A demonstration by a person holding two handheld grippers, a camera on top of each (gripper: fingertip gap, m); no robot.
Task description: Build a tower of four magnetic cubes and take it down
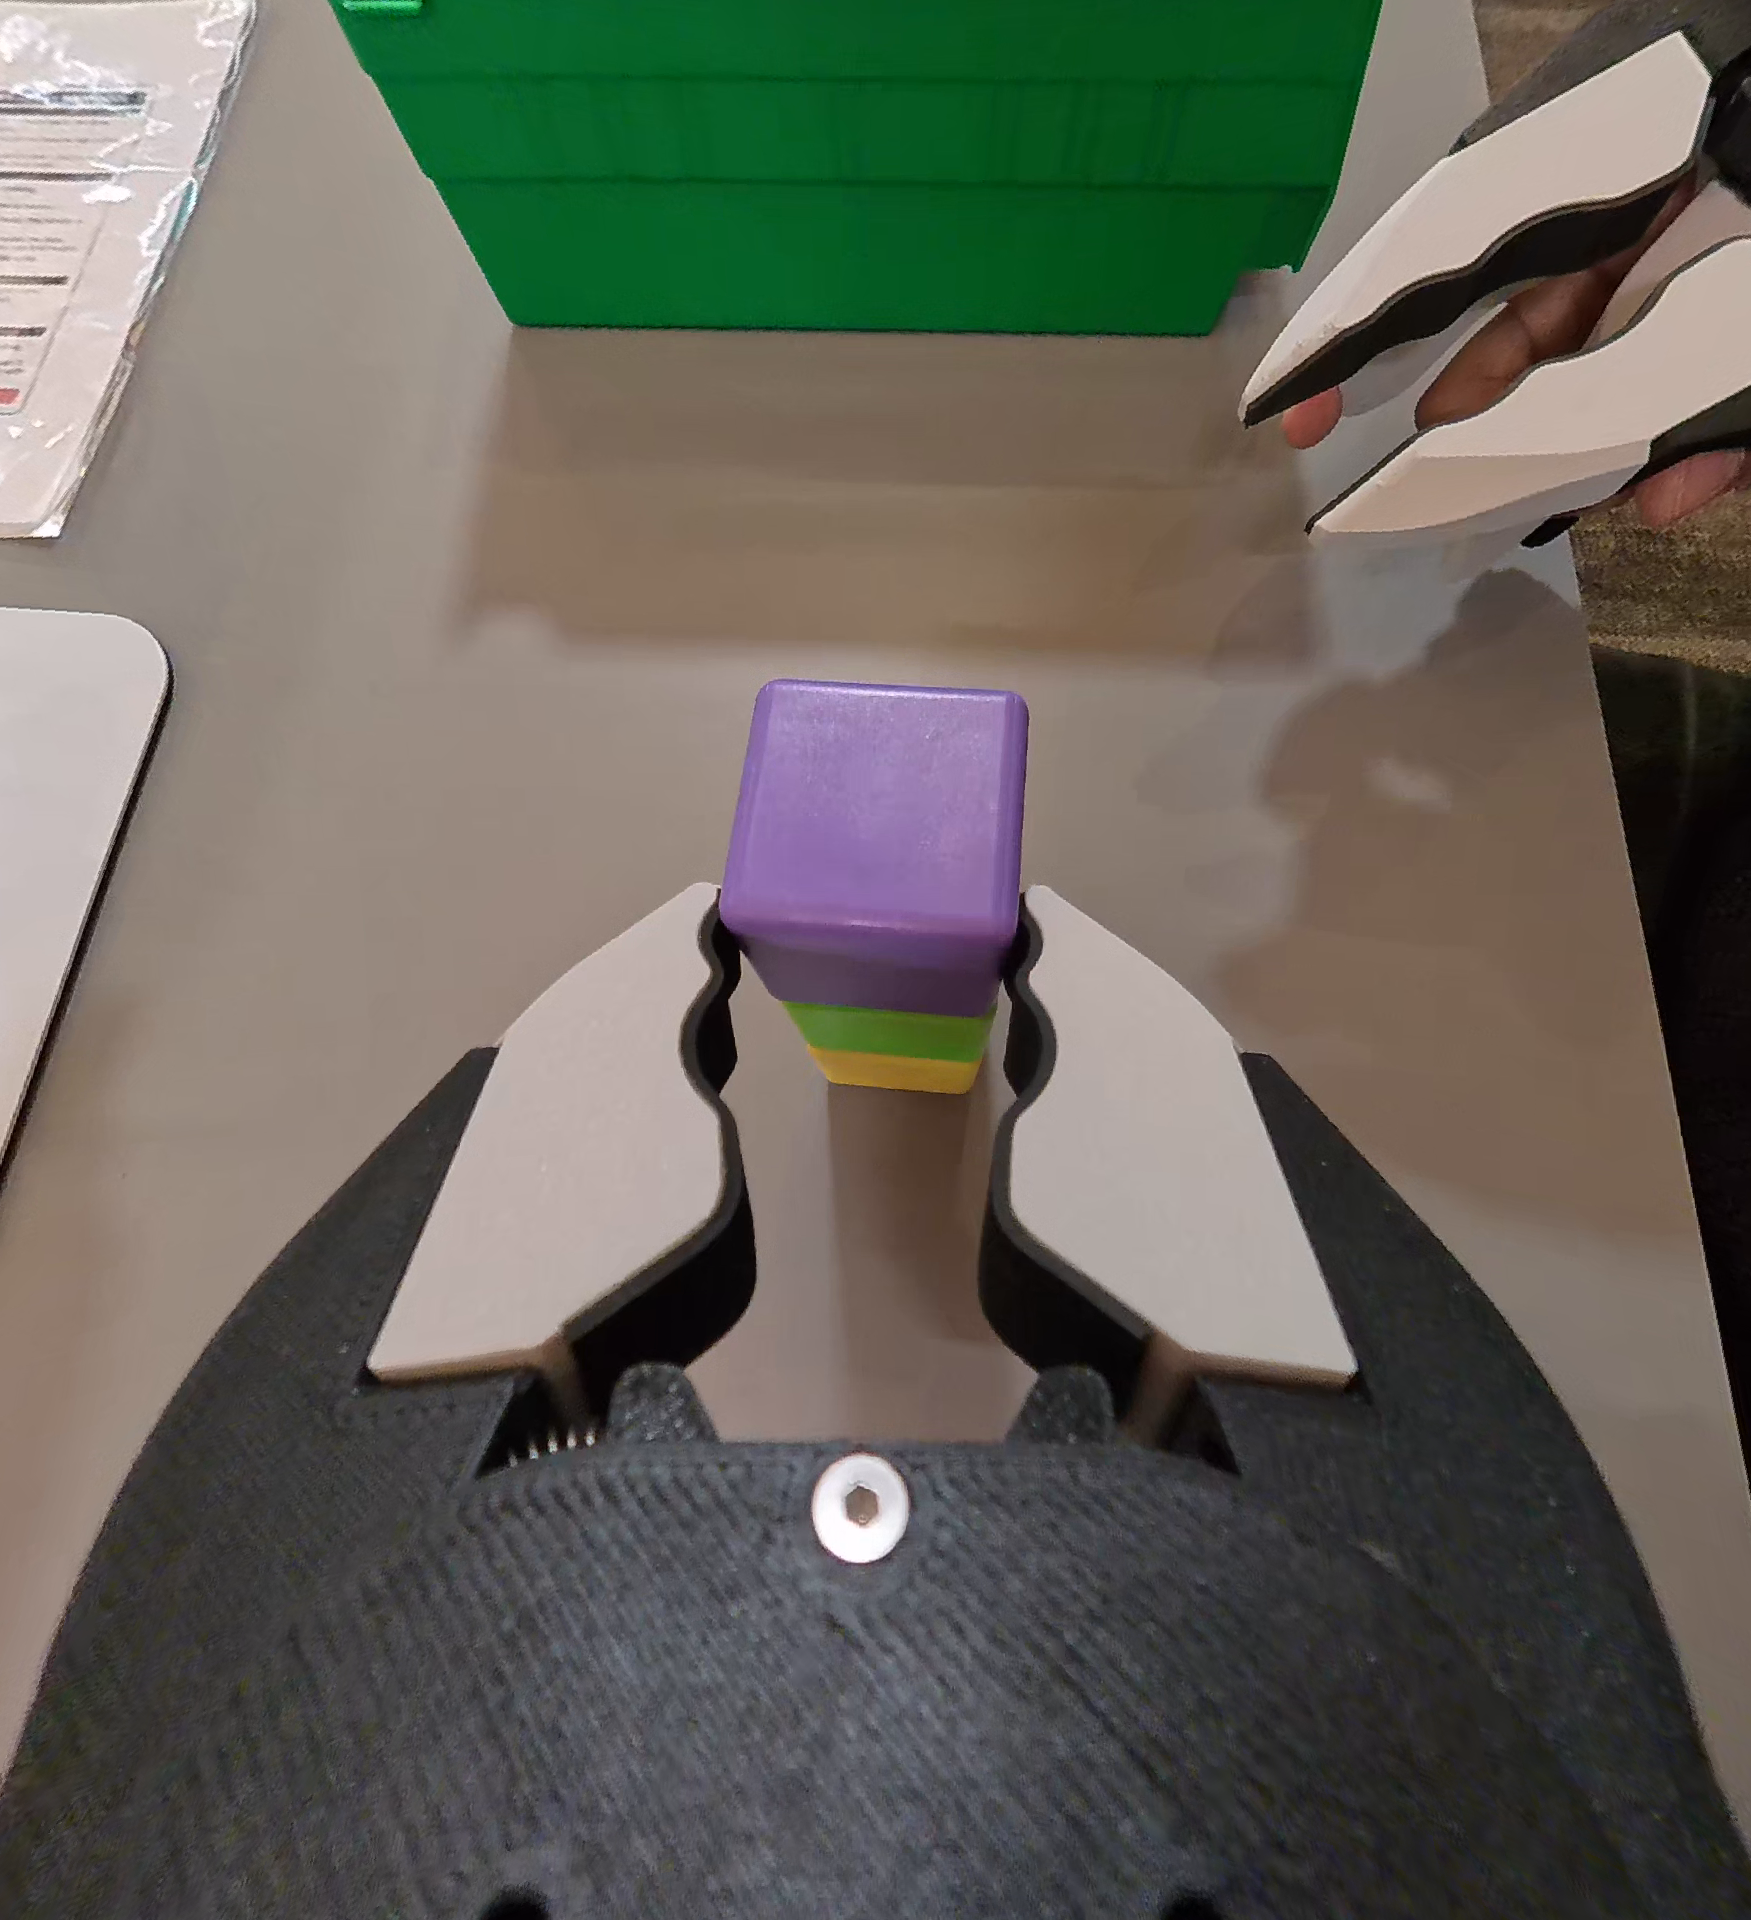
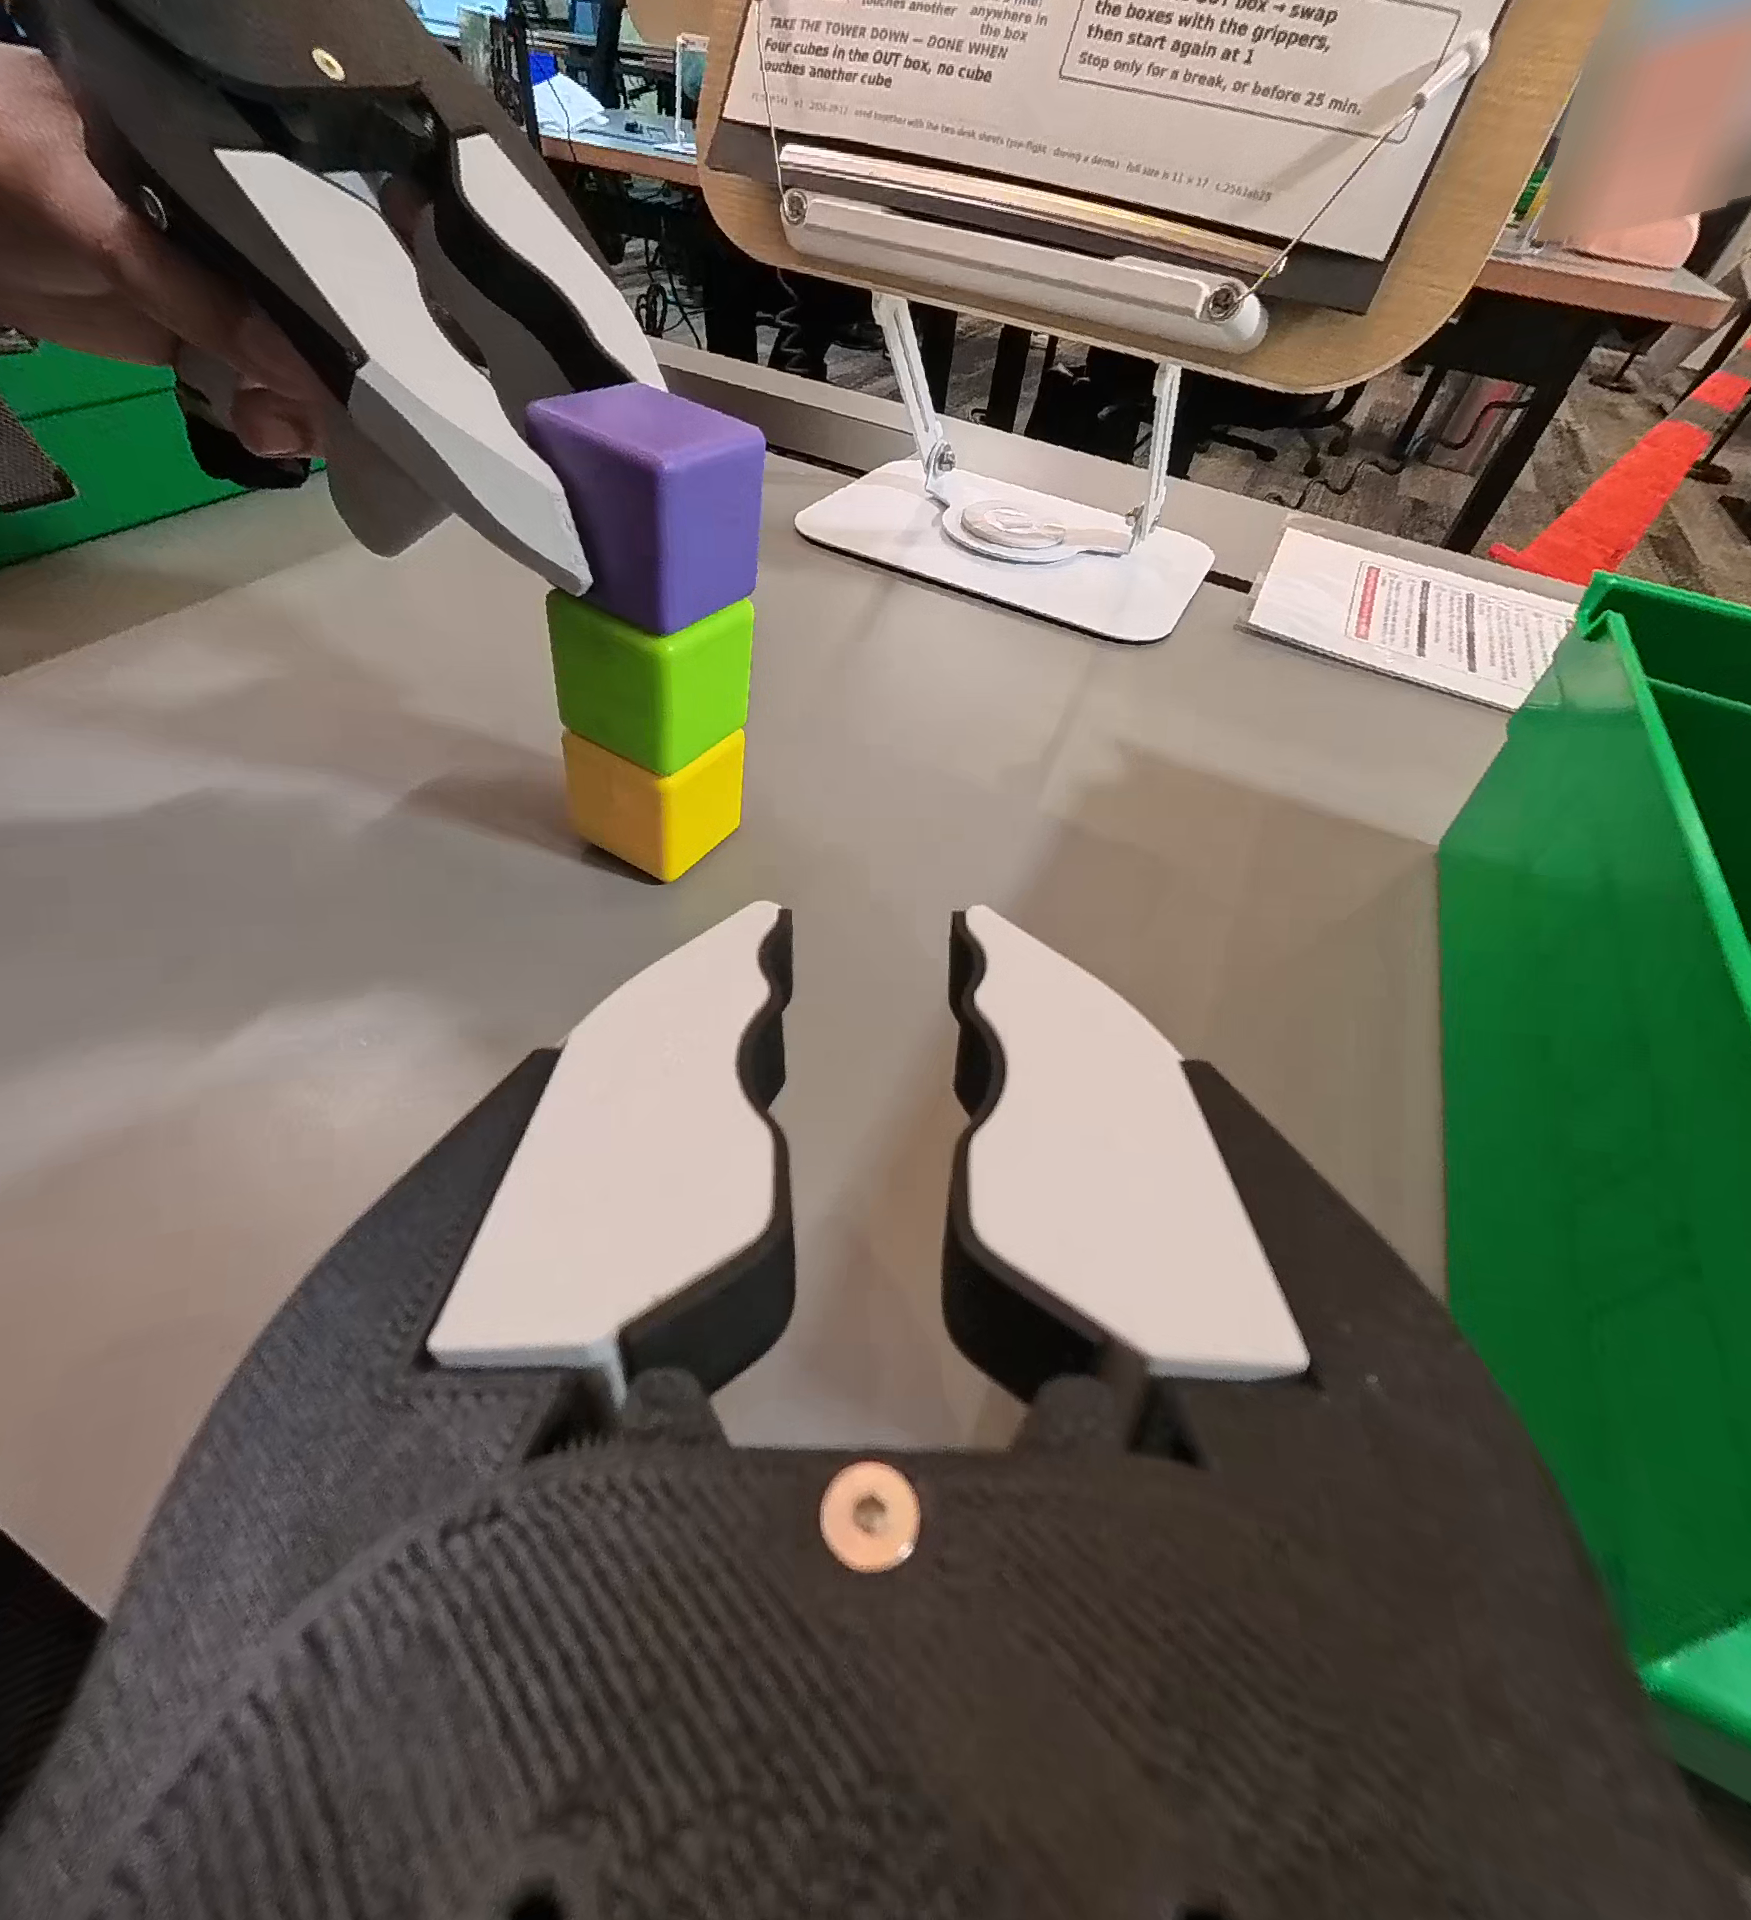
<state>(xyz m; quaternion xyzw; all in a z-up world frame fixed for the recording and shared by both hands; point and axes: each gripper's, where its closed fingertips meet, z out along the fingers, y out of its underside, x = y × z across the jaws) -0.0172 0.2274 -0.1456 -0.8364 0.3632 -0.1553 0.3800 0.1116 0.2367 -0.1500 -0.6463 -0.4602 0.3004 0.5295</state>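
A tower of three cubes stands on the grey table (image 1: pixel 331 727): a purple cube (image 1: pixel 871 821) on a green cube (image 1: pixel 892 1031) on a yellow cube (image 1: pixel 897 1072). My left gripper (image 1: pixel 869 914) is shut on the purple cube, one finger against each side. In the right wrist view the purple cube (image 2: pixel 673 509) sits on the green cube (image 2: pixel 653 681) and yellow cube (image 2: pixel 658 800), with the left gripper (image 2: pixel 606 478) clamped on it from the upper left. My right gripper (image 2: pixel 869 920) is open and empty, low over the table in front of the tower. It also shows in the left wrist view (image 1: pixel 1281 470).
A green bin (image 1: pixel 850 208) stands behind the tower; in the right wrist view it is close on the right (image 2: pixel 1629 1143). A second green bin (image 2: pixel 71 457) is at the left. A document stand (image 2: pixel 1006 561) and a sleeved sheet (image 2: pixel 1411 613) lie behind. The table edge (image 1: pixel 1619 831) runs right.
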